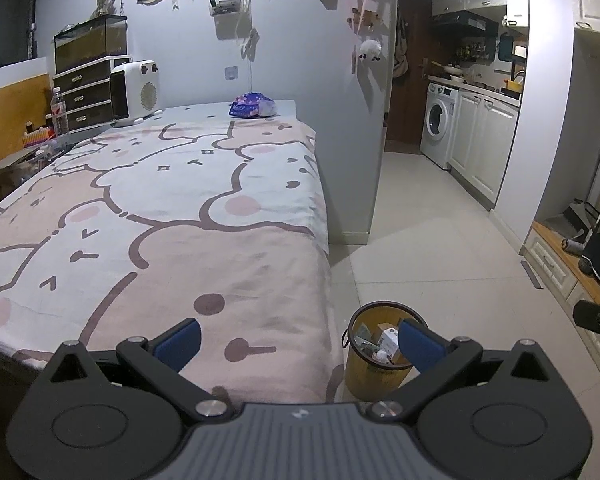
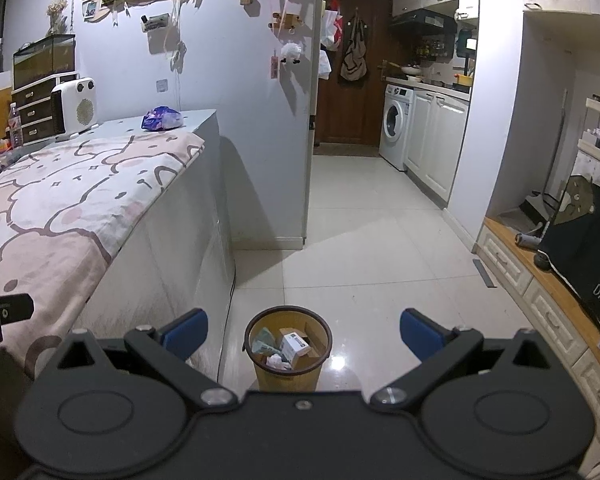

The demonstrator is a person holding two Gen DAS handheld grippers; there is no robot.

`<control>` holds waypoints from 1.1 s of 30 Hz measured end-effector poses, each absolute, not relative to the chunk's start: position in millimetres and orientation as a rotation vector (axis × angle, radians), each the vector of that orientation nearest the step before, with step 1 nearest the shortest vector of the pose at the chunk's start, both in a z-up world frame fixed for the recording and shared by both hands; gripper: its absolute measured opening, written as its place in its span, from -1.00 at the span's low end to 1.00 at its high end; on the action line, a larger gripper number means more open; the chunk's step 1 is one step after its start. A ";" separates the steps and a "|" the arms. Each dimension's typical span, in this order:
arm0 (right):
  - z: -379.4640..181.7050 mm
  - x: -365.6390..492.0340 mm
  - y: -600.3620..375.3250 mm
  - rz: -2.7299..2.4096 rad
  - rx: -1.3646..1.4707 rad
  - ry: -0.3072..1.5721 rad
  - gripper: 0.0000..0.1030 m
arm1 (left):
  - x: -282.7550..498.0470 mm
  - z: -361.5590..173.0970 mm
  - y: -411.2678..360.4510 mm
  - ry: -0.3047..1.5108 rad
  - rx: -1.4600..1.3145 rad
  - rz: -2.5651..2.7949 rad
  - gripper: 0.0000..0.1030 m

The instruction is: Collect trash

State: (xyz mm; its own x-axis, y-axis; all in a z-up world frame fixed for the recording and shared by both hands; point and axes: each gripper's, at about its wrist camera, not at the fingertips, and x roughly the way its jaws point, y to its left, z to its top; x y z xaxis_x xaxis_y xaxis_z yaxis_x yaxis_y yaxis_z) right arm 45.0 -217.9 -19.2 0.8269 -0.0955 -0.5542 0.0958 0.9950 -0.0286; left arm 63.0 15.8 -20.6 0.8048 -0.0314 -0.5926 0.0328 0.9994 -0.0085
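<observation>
A yellow wastebasket (image 1: 376,376) stands on the floor beside the bed's near corner, holding a white box, a cardboard box and crumpled paper; it also shows in the right wrist view (image 2: 288,372). A purple snack bag (image 1: 252,105) lies at the far end of the bed, also seen in the right wrist view (image 2: 162,118). My left gripper (image 1: 300,344) is open and empty above the bed's near edge. My right gripper (image 2: 304,338) is open and empty above the wastebasket.
The bed (image 1: 160,220) carries a pink cartoon blanket. A white heater (image 1: 136,92), drawers and a water bottle (image 1: 59,112) stand at its far left. A washing machine (image 2: 396,136) and cabinets line the tiled kitchen floor (image 2: 380,248). A low wooden cabinet (image 2: 540,292) runs on the right.
</observation>
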 end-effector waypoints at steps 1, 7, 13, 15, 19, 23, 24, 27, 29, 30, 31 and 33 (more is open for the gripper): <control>-19.3 44.8 -217.6 -0.103 0.002 0.589 1.00 | 63.2 -20.8 15.5 0.635 0.003 -0.034 1.00; -19.7 45.1 -216.8 -0.104 0.000 0.592 1.00 | 63.6 -20.9 14.9 0.636 0.004 -0.035 1.00; -21.7 45.3 -217.8 -0.106 0.001 0.594 1.00 | 63.5 -21.0 14.6 0.636 0.002 -0.034 1.00; -21.7 45.4 -217.9 -0.106 0.001 0.594 1.00 | 63.5 -20.9 14.8 0.637 0.002 -0.035 1.00; -21.9 45.2 -218.0 -0.106 0.001 0.594 1.00 | 64.0 -21.0 14.7 0.637 0.002 -0.035 1.00; -21.7 45.1 -217.9 -0.107 0.002 0.595 1.00 | 63.9 -21.0 14.6 0.637 0.001 -0.035 1.00; -21.7 45.0 -218.0 -0.107 0.001 0.594 1.00 | 63.9 -21.0 14.5 0.636 0.001 -0.035 1.00; -21.5 46.0 -218.9 -0.108 0.001 0.593 1.00 | 63.9 -21.0 14.4 0.636 0.001 -0.035 1.00; -21.5 46.1 -219.2 -0.109 0.001 0.593 1.00 | 63.9 -21.1 14.4 0.637 0.002 -0.035 1.00; -21.9 46.0 -219.3 -0.109 0.001 0.594 1.00 | 63.8 -20.9 14.3 0.637 0.002 -0.035 1.00; -21.7 46.1 -219.3 -0.108 0.001 0.595 1.00 | 63.8 -20.8 14.3 0.636 0.002 -0.035 1.00; -21.6 45.7 -219.5 -0.108 0.001 0.593 1.00 | 63.8 -20.8 14.2 0.636 0.002 -0.035 1.00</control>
